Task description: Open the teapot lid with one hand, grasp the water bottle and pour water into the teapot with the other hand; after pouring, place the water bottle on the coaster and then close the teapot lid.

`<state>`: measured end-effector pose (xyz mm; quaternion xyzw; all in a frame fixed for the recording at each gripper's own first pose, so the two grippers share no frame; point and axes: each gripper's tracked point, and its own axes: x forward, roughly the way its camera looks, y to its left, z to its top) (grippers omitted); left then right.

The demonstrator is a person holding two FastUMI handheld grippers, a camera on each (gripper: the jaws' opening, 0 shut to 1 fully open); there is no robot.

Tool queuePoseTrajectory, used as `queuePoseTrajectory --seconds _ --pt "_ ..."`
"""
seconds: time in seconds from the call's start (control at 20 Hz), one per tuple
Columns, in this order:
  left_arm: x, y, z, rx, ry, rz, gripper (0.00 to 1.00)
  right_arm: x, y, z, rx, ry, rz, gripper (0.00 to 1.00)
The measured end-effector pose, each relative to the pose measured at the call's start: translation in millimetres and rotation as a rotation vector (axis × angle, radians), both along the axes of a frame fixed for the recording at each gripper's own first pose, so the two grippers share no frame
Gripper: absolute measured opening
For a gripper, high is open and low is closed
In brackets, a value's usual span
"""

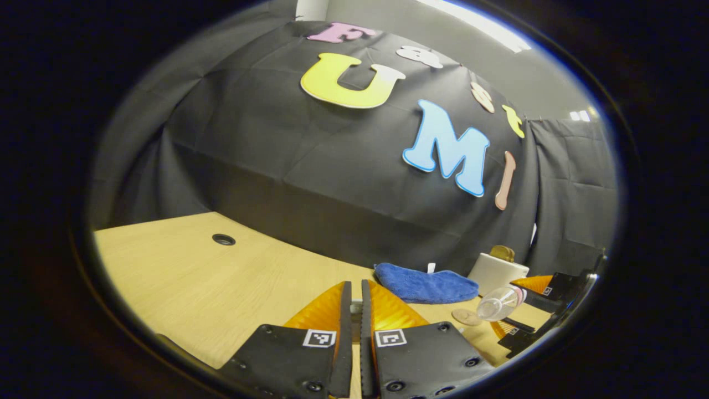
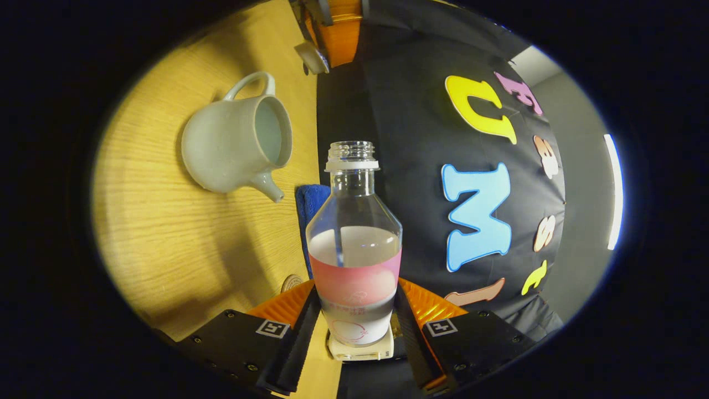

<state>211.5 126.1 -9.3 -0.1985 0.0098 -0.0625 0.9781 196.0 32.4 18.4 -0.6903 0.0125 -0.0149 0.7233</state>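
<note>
Left gripper view: my left gripper (image 1: 355, 310) had its fingers clenched almost together on something small and pale; I couldn't tell what. At 4 o'clock lay a blue cloth (image 1: 425, 284), the teapot (image 1: 496, 271) and the tilted water bottle (image 1: 498, 302) near the coaster (image 1: 465, 317).

Right gripper view: my right gripper (image 2: 357, 313) grasped the water bottle (image 2: 354, 249), uncapped and partly filled. The teapot (image 2: 232, 145) sat at 10 o'clock on the table (image 2: 166, 244), lid off, its inside pale.

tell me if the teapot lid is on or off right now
Off. In the right gripper view the teapot shows a bare round mouth with the hollow inside visible and no lid on it.
</note>
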Motion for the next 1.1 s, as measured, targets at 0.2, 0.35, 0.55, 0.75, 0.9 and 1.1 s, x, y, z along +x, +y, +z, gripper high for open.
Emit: queuePoseTrajectory --seconds 0.2,0.35,0.55,0.75,0.9,1.1 --pt "1 -1 -4 -0.003 0.01 -0.004 0.12 4 1 3 -0.059 -0.001 0.013 0.74" --pt "1 0 -1 -0.003 0.005 -0.001 0.12 4 2 8 -0.15 -0.023 0.03 0.74" --pt "1 2 -2 -0.004 0.007 0.0 0.13 9 -1 14 -0.207 -0.012 0.048 0.74" --pt "2 -2 -5 -0.01 0.013 -0.012 0.12 9 2 15 -0.279 -0.035 0.067 0.74" --pt "2 -3 -5 -0.01 0.012 -0.01 0.12 9 7 16 -0.327 -0.037 0.085 0.74" --pt "2 3 -3 -0.012 0.006 -0.004 0.12 5 16 22 -0.381 -0.061 0.108 0.74"
